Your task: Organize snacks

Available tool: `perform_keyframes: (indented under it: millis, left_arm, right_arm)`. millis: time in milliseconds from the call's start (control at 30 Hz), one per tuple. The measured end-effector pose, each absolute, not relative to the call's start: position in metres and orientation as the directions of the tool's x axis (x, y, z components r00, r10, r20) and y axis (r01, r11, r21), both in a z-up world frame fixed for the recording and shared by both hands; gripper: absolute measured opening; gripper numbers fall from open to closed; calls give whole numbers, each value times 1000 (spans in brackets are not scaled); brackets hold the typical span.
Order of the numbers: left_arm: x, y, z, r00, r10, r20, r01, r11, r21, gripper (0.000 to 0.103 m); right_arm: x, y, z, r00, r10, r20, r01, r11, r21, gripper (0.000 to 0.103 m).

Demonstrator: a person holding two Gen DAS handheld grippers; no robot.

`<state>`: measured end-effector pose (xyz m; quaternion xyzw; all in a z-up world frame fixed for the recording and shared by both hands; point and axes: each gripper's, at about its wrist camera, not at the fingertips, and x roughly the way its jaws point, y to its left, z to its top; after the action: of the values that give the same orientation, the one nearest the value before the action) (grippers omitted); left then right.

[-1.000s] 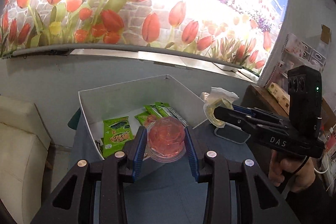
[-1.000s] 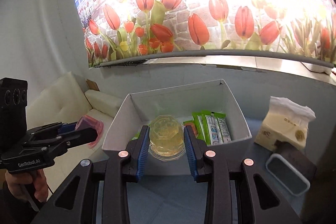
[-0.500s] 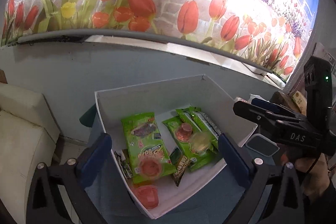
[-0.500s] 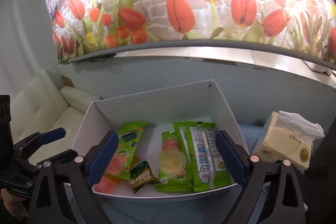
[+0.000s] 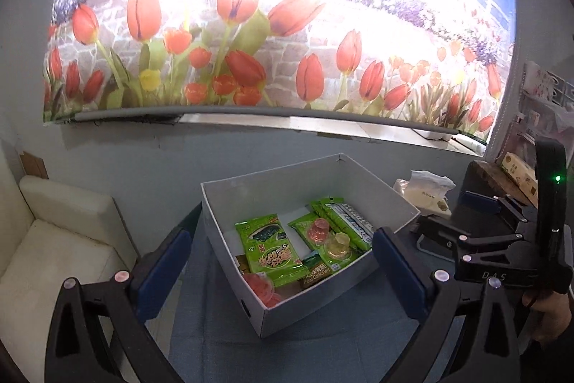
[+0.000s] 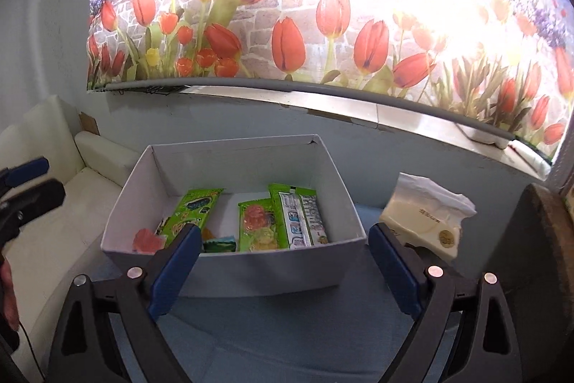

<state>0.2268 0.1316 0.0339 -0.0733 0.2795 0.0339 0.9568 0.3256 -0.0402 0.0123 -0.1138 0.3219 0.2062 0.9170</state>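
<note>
- Blue pads line the fingers of the left gripper (image 5: pixel 280 261), which hangs with its jaws spread wide and nothing between them, in front of the near corner of the box.
- Blue pads likewise line the right gripper (image 6: pixel 283 253); its jaws stand wide apart and empty, just short of the near wall of the box.
- The table (image 6: pixel 287 329) carries a blue-grey cover under both tools.
- The white box (image 6: pixel 251 266) sits on the table, open at the top, with all snacks inside it.
- A red jelly cup (image 5: pixel 263 288) lies in the near left corner of the box floor.
- A green snack bag (image 5: pixel 269 250) lies flat beside it, with a small dark packet (image 5: pixel 315 270) at its right edge.
- A yellow jelly cup (image 5: pixel 339 246) and a pink jelly cup (image 5: pixel 318 228) rest on a second green packet (image 6: pixel 258 225).
- Green-and-white wafer packs (image 6: pixel 301 216) lie along the right wall.
- A tissue pack (image 6: pixel 427 218) stands on the table to the right of the box.
- A white sofa (image 5: pixel 46 239) is at the left, beyond the table.
- A tulip mural (image 6: pixel 323 24) covers the far wall.
</note>
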Motion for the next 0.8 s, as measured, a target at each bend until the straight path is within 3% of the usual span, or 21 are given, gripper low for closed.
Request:
perform_keyframes:
  millis: [100,200,367,533,800]
  left_arm:
    - [181,114,52,887,70,-457,-105,993,-52,103]
    - [150,97,58,881,44,-471,-72,996,-43,103]
    - [107,69,44,852,60,-521,-68,998,3,103]
    - [81,64,32,805,-35,-592,-43,992,-117,103]
    - [56,54,43,773,-101,-627,-19,983,-182,103]
  right_arm:
    - [282,-49,18,748,251,-615,-421,895,-146,97]
    - [241,-63,18,777,195,-599,-372,909,-186,97]
    - [188,-94,17,701,290,-652,-420,906,-48,97]
    - [143,-124,24,677,356,-644,-432,901,44,97]
    - [99,-160,45,691,421,-587,-417,896,151,97]
